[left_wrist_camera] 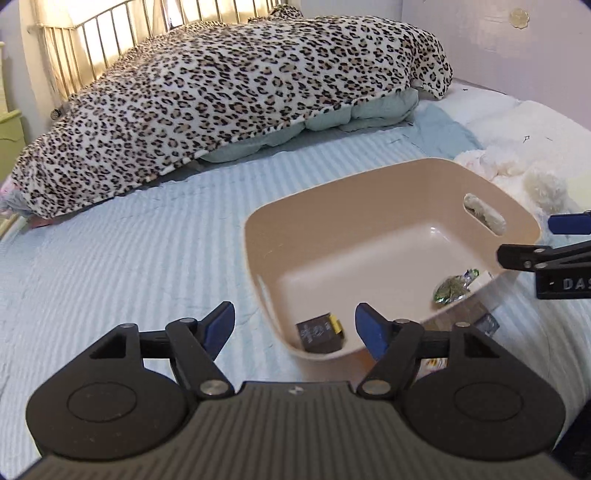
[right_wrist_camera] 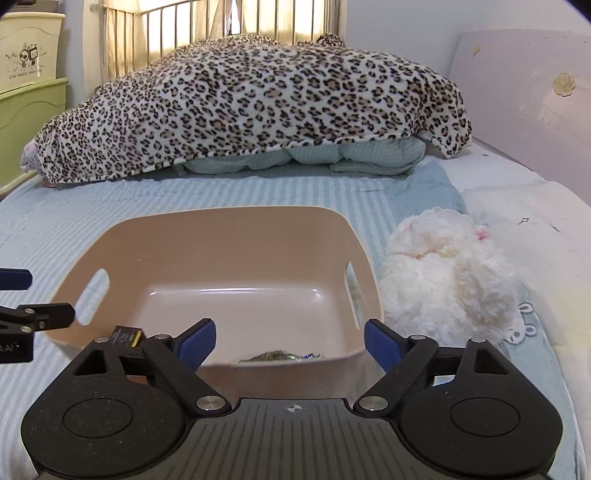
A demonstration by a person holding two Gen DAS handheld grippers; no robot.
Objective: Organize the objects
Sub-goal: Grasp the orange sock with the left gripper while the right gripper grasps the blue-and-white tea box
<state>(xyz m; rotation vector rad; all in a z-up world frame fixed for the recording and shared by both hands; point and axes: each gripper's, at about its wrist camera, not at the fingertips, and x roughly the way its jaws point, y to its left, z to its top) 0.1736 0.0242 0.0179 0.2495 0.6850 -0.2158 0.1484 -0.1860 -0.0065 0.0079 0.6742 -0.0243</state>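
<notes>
A beige plastic basket (left_wrist_camera: 369, 192) (right_wrist_camera: 229, 229) with handle slots stands on the striped blue bed cover. A small black box (left_wrist_camera: 319, 332) (right_wrist_camera: 127, 338) with a yellow end lies in its near corner, and a green foil packet (left_wrist_camera: 452, 290) (right_wrist_camera: 280, 356) lies against the near wall. My left gripper (left_wrist_camera: 295, 317) hangs open just above the box at the basket's near rim, holding nothing. My right gripper (right_wrist_camera: 290, 330) is open over the near rim above the packet, also holding nothing. Each gripper pokes into the other's view at the edge.
A leopard-print blanket (right_wrist_camera: 258, 103) is heaped over pillows at the far end, before a metal bed rail (right_wrist_camera: 207, 18). A white plush toy (right_wrist_camera: 447, 273) lies right of the basket. Some small packets (left_wrist_camera: 480, 319) sit outside the basket's near wall. Green drawers (right_wrist_camera: 26, 118) stand at the left.
</notes>
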